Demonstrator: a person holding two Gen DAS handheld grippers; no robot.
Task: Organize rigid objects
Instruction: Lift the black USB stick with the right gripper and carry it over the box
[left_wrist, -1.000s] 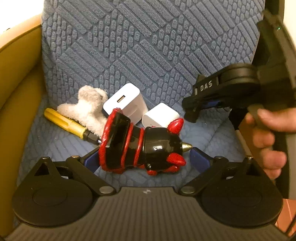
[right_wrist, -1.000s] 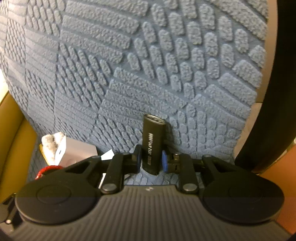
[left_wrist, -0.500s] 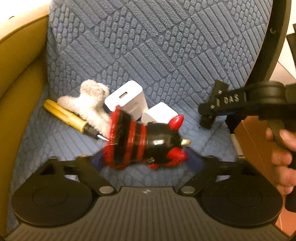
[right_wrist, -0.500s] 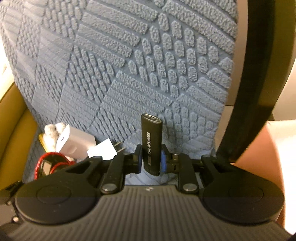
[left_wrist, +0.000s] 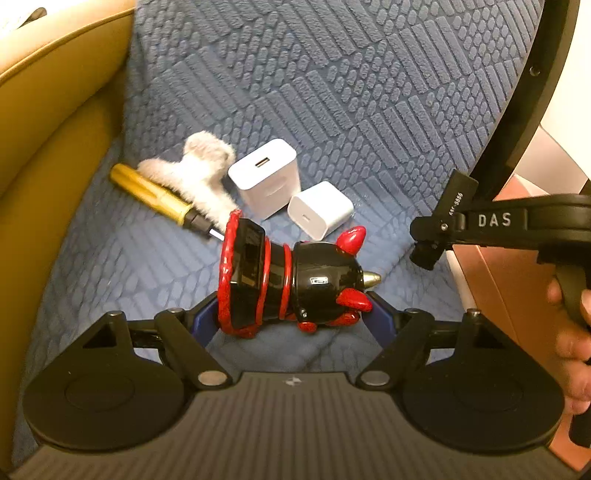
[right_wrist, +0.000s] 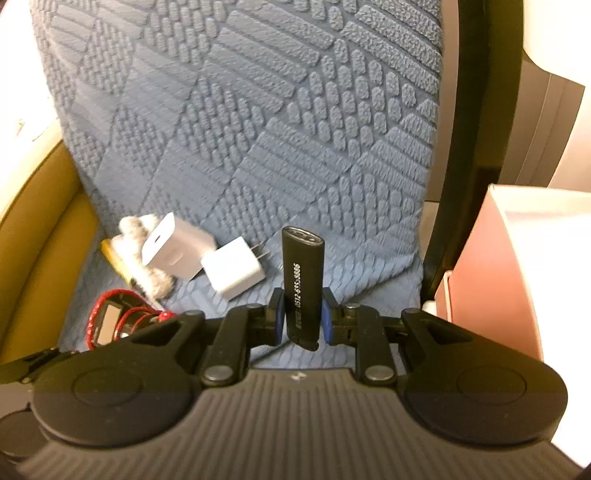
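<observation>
My left gripper (left_wrist: 291, 314) is shut on a black and red toy figure (left_wrist: 291, 280), held sideways just above the blue seat cushion (left_wrist: 110, 266). My right gripper (right_wrist: 302, 317) is shut on a black stick-shaped device (right_wrist: 304, 280) with white digits, held upright; it also shows in the left wrist view (left_wrist: 455, 195), at the right. On the seat lie two white chargers, a larger one (left_wrist: 264, 175) and a smaller one (left_wrist: 319, 208), a yellow-handled screwdriver (left_wrist: 155, 195) and a white fluffy thing (left_wrist: 195, 170).
A pink box (right_wrist: 517, 266) stands right of the seat, past a black chair frame (right_wrist: 476, 129). A tan padded armrest (left_wrist: 48, 122) borders the seat on the left. The blue textured backrest (left_wrist: 332, 74) rises behind the objects.
My right gripper with the black device has moved right, toward the pink box. My left gripper has kept its hold on the toy, pulled back slightly.
</observation>
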